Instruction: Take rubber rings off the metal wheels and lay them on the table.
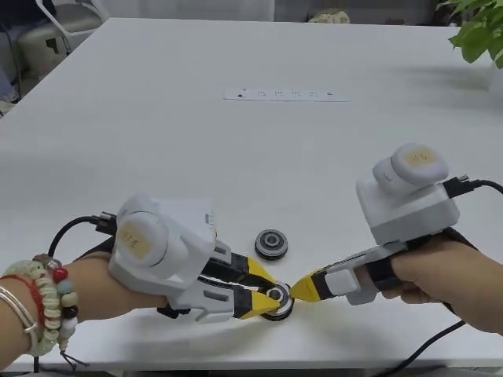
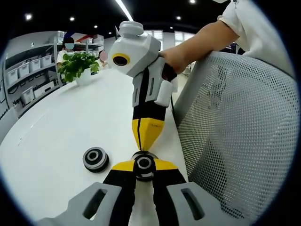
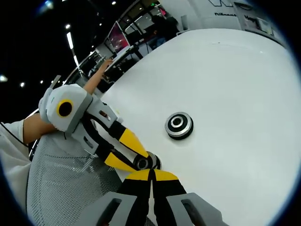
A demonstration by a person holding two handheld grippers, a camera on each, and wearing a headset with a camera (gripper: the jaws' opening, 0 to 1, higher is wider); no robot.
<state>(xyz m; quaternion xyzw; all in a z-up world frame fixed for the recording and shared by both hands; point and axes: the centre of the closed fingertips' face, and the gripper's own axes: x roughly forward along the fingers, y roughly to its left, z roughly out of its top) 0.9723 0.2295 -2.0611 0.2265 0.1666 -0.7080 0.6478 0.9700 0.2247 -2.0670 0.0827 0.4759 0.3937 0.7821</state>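
A metal wheel with a black rubber ring sits near the table's front edge, and my left gripper is shut on it from the left. The same wheel shows between the yellow jaw tips in the left gripper view. My right gripper comes in from the right, shut, its yellow tip against the wheel's rim. I cannot tell whether it pinches the rubber. A second wheel with its ring on lies flat just behind; it shows again in the right gripper view.
The white table stretches far ahead, with a flush socket strip at mid-distance and a potted plant at the far right corner. A grey mesh chair stands just past the front edge, close to the held wheel.
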